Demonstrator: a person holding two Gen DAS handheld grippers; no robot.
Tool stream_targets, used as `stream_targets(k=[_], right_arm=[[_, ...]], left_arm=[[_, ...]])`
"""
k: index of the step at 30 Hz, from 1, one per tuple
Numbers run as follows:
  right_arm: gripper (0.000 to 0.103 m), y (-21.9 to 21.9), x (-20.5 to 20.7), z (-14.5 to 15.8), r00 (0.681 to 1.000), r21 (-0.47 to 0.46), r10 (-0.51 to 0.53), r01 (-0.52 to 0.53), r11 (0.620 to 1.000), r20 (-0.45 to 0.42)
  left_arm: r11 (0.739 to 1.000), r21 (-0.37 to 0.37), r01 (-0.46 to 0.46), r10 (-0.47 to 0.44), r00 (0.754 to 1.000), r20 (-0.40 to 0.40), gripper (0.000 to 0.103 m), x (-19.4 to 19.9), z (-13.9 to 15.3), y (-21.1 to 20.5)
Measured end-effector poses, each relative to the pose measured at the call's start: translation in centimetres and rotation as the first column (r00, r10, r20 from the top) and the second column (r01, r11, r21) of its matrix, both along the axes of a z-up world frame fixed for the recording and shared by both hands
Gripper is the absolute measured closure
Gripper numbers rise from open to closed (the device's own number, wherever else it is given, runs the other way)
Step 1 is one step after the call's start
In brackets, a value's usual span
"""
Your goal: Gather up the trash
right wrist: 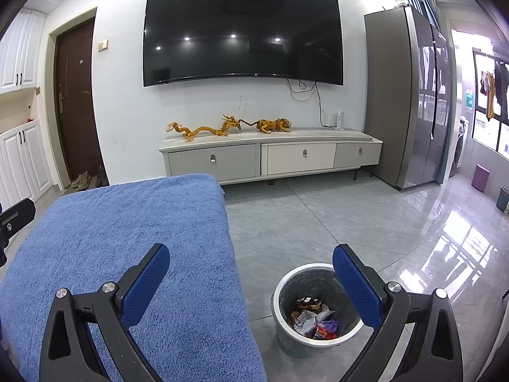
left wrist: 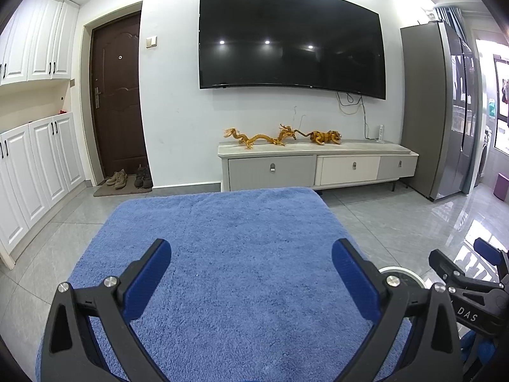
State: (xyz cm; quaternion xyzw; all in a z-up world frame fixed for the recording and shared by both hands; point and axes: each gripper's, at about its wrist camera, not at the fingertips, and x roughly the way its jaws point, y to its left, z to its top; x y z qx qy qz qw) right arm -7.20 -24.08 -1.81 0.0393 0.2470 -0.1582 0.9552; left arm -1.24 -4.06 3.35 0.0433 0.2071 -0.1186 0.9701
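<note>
Risk, low: trash (right wrist: pixel 313 318) already heaped in bin (right wrist: pixel 280 289) on floor off right edge of blue-towelled tabletop (right wrist: pixel 127 238), none visible on tabletop; left gripper (left wrist: pixel 251 270) and right gripper (right wrist: pixel 251 273) both spread wide, empty; possible knock tipping bin.

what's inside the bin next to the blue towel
The bin holds a heap of crumpled wrappers: white paper, red and orange packets, a purple scrap. A grey liner covers its inner wall. Whatever lies beneath the top layer, and the bin's bottom, is hidden.
</note>
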Motion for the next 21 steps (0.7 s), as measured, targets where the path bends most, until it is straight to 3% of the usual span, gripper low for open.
stream_targets(k=[21], right_arm=[[0.0, -0.02, -0.27, 0.14, 1.0, -0.005, -0.005, 0.005, 1.0, 0.005]], left_arm=[[1.0, -0.005, -0.002, 0.002, 1.0, -0.024, 0.001, 0.23, -0.08, 0.34]])
